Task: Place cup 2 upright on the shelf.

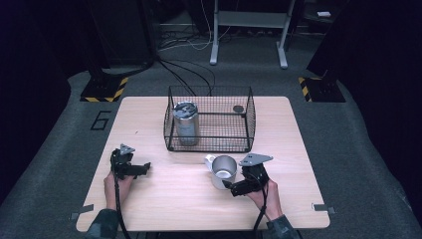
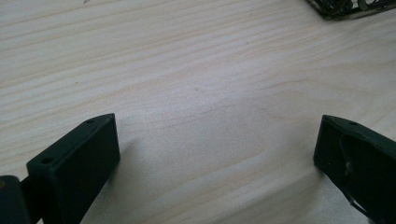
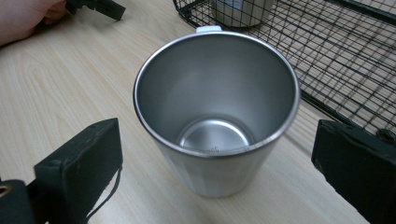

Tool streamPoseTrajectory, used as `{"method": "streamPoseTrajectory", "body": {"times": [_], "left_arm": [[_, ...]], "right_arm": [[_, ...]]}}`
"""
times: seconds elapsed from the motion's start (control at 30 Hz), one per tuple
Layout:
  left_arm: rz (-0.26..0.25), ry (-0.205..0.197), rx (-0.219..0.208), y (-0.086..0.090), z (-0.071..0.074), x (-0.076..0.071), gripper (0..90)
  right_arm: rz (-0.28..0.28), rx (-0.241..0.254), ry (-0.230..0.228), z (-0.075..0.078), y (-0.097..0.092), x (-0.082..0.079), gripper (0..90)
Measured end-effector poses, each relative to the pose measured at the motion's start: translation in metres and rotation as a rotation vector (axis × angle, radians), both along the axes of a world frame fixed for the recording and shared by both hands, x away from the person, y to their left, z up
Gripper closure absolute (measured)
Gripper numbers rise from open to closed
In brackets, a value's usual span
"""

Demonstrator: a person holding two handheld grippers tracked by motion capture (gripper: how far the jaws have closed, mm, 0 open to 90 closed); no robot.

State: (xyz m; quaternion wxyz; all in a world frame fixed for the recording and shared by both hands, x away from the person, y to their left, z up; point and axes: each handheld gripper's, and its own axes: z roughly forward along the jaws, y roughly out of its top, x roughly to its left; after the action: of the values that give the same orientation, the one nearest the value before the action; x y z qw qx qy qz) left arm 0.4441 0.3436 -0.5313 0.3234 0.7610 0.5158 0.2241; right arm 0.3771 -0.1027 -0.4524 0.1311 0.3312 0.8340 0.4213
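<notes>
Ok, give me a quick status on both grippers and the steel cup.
Right gripper open, jaws either side of steel cup, not touching. Left gripper open over bare table. Cup upright, empty, beside wire basket. Nothing in the way.

The high view is dim and soft, its surroundings nearly black; the pale wooden table (image 1: 199, 199) is lit from above. Both gripper views are brighter. The shiny steel cup (image 3: 217, 112) shows mild glare, and close black jaws appear slightly blurred.
</notes>
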Motion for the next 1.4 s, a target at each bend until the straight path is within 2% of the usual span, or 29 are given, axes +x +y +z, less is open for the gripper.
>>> {"method": "streamPoseTrajectory", "body": {"times": [0.13, 0.23, 0.4, 0.43, 0.53, 0.93, 1.27, 1.4], "left_arm": [[0.000, -0.001, -0.001, 0.000, 0.000, 0.000, 0.3], [0.000, -0.002, 0.000, 0.000, 0.000, 0.000, 0.3], [0.000, -0.002, 0.000, 0.000, 0.000, 0.000, 0.3], [-0.004, 0.009, 0.004, 0.000, 0.001, 0.000, 0.3], [-0.003, 0.005, 0.003, 0.000, 0.001, 0.000, 0.4], [-0.004, 0.009, 0.003, 0.000, 0.001, 0.000, 0.4], [-0.005, 0.009, 0.004, 0.000, 0.001, 0.000, 0.4], [-0.005, 0.009, 0.004, 0.000, 0.001, 0.000, 0.4]], "right_arm": [[0.016, -0.018, 0.003, 0.001, 0.012, 0.006, 1.1], [0.011, -0.053, -0.007, -0.001, 0.020, 0.011, 0.3], [0.016, -0.065, -0.003, -0.004, 0.026, 0.017, 0.6], [0.006, -0.057, 0.006, -0.003, 0.027, 0.017, 1.3], [0.009, -0.044, -0.003, -0.004, 0.027, 0.020, 4.4], [-0.003, -0.040, -0.010, -0.006, 0.030, 0.021, 4.7], [-0.009, -0.036, -0.044, -0.007, 0.029, 0.018, 5.5], [-0.013, -0.011, -0.037, -0.004, 0.026, 0.017, 5.6]]}}
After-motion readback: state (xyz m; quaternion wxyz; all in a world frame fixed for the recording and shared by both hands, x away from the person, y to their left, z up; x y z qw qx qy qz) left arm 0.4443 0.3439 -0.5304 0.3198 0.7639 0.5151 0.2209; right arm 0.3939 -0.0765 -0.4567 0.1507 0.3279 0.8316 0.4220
